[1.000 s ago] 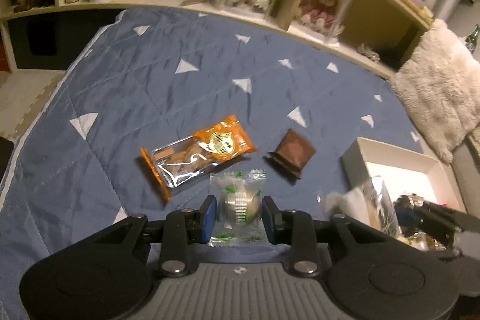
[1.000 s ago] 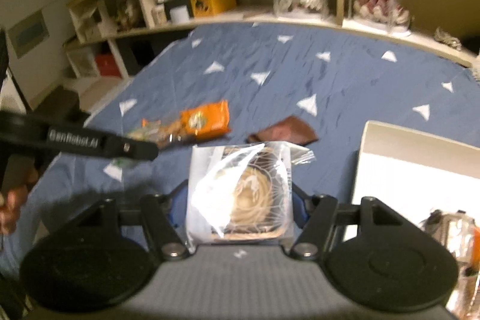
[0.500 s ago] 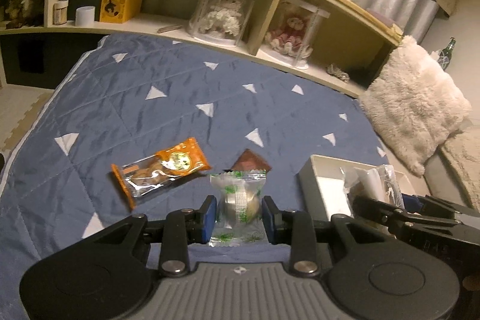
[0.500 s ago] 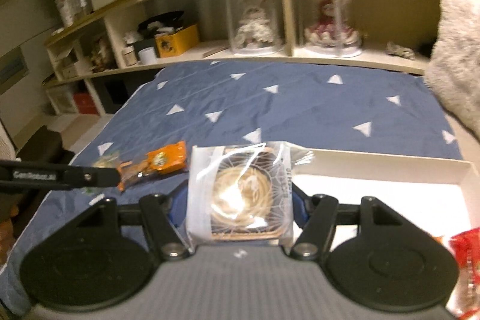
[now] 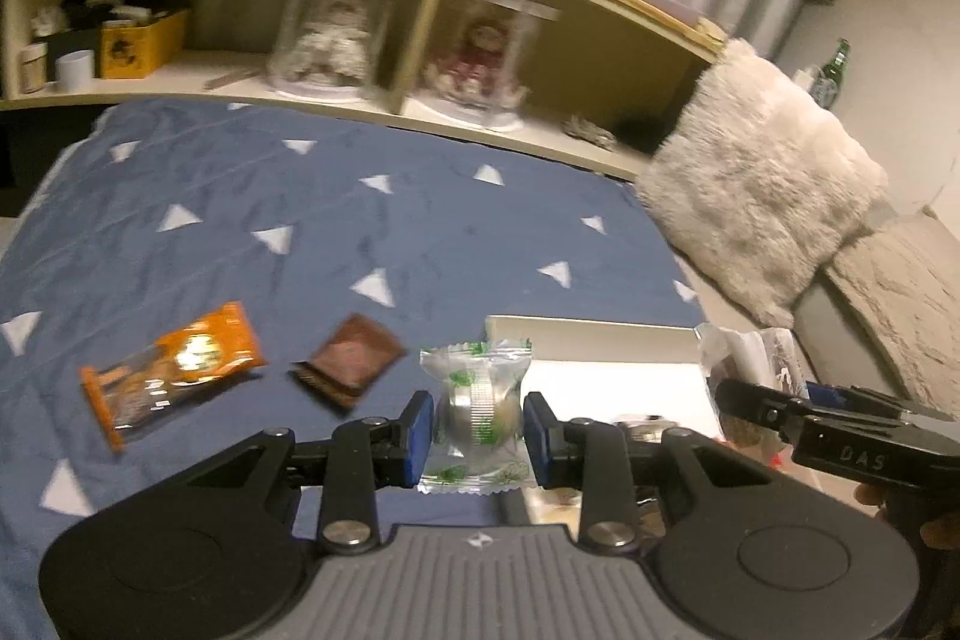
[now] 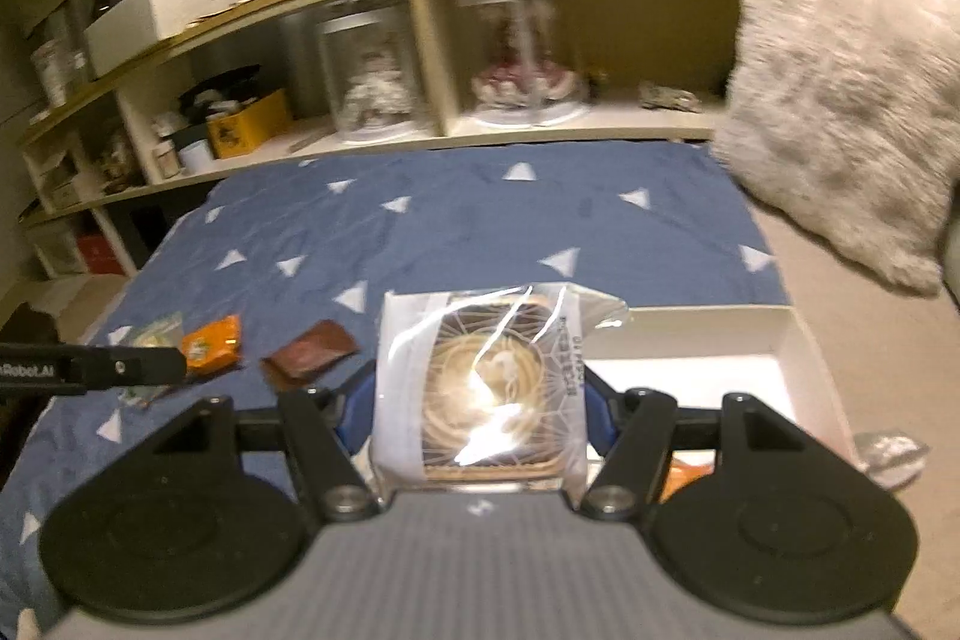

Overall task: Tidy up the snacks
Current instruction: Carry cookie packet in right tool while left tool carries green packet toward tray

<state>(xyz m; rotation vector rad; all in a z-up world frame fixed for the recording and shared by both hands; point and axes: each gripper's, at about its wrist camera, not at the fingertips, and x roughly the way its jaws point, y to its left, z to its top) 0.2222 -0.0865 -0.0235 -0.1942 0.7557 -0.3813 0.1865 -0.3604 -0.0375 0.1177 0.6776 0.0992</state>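
Blue quilted bedspread with white triangles (image 5: 372, 232) carries all items. White shallow cardboard box (image 5: 600, 334) sits at its right edge, near a cream furry cushion (image 5: 762, 196).

Right gripper (image 6: 480, 412): fingers closed on a clear-wrapped round pastry in a white-edged pack (image 6: 480, 394), held level over the box's near left corner. Judged light, crushable, with a slippery film; grip by the pack's sides, gently.

Left gripper (image 5: 477, 430): fingers pinching a small clear wrapper with green leaf print around a round sweet (image 5: 477, 400), held above the box's left edge. Judged light and firm-centred.

On the bedspread, left of the box: orange-ended clear snack packet (image 5: 174, 364); smaller brown square foil sachet (image 5: 351, 358). Both thin, pliable.
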